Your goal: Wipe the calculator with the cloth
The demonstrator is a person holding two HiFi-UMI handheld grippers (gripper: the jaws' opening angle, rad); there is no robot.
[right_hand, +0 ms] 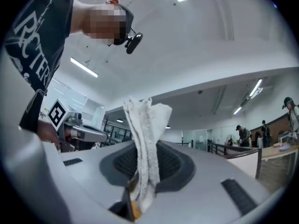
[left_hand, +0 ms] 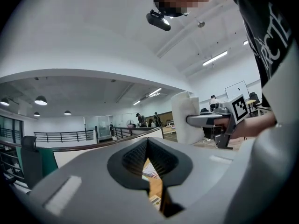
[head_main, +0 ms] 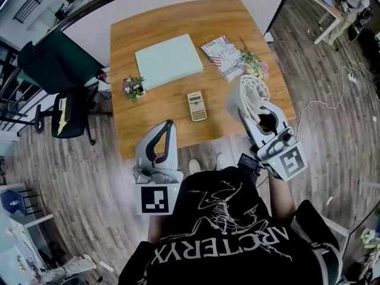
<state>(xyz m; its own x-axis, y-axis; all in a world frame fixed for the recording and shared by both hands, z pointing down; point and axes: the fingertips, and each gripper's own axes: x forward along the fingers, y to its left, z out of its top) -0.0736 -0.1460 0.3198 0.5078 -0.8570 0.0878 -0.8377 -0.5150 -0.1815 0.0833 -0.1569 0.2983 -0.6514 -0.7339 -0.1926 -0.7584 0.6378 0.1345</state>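
The calculator (head_main: 197, 106) lies flat near the middle of the wooden table (head_main: 237, 22), closer to its near edge. My right gripper (head_main: 248, 107) is shut on a bunched white cloth (head_main: 251, 94), held up to the right of the calculator and apart from it. In the right gripper view the cloth (right_hand: 145, 139) stands up out of the right gripper (right_hand: 142, 155). My left gripper (head_main: 168, 127) hovers at the table's near edge, left of the calculator, jaws together with nothing in them. The left gripper view shows the left gripper (left_hand: 147, 143) tilted upward and the cloth (left_hand: 185, 118) off to the right.
A pale green board (head_main: 168, 60) lies at the back left of the table, a printed booklet (head_main: 222, 54) and a flower bunch (head_main: 254, 65) at the back right. A small flower pot (head_main: 133, 88) stands near the left edge. A black office chair (head_main: 66, 114) is on the floor to the left.
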